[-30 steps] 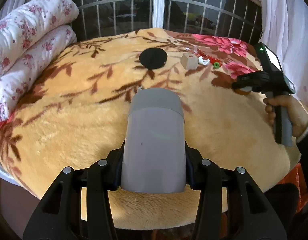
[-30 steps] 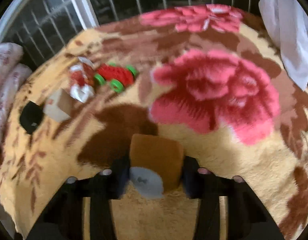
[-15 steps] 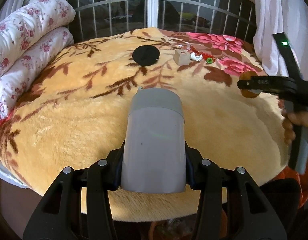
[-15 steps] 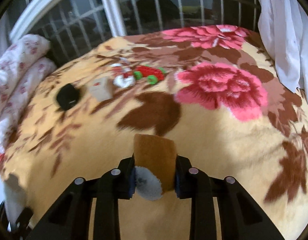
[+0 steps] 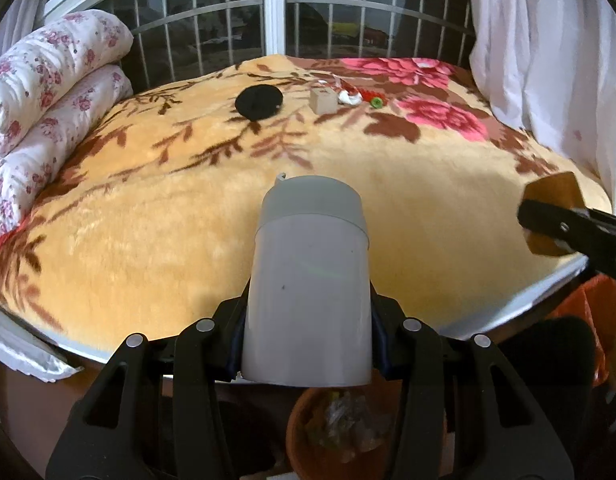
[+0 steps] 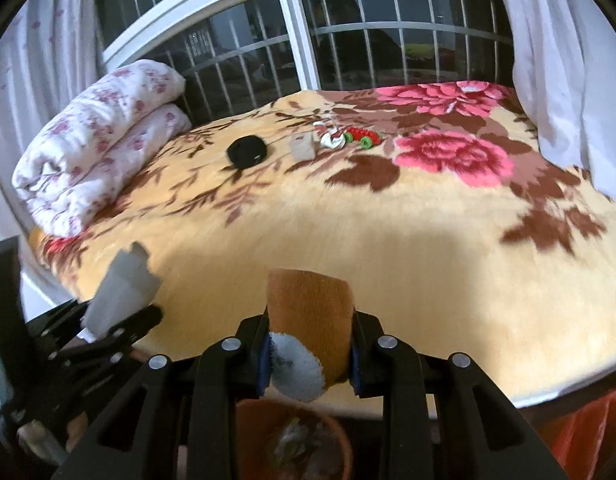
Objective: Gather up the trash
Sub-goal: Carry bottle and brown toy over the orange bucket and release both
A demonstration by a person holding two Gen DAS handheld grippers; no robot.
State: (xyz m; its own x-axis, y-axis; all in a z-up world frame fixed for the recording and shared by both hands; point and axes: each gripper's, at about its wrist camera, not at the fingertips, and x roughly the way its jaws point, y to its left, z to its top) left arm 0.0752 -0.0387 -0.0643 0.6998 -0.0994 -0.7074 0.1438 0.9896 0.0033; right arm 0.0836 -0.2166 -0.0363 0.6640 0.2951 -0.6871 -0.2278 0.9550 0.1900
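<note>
My left gripper (image 5: 308, 344) is shut on a grey-white plastic bottle (image 5: 308, 288) and holds it above the bed's near edge; it also shows in the right wrist view (image 6: 120, 296). My right gripper (image 6: 308, 356) is shut on an orange-brown plush piece with a grey tip (image 6: 312, 312), seen at the right in the left wrist view (image 5: 556, 208). A brown round bin (image 6: 292, 440) with scraps in it sits on the floor right below both grippers (image 5: 336, 428). Far on the bed lie a crumpled red-white wrapper (image 5: 350, 96), a small beige box (image 5: 323, 100) and a black round pad (image 5: 259, 102).
A red toy with green wheels (image 6: 362, 138) lies beside the wrapper. A rolled floral quilt (image 5: 48, 100) is at the bed's left. White curtains (image 5: 548, 40) hang at the right before a barred window (image 5: 276, 12). An orange bag (image 6: 588, 432) is on the floor at right.
Both grippers have pulled back from the bed to its near edge with their objects still held. The brown bin has come into view below them.
</note>
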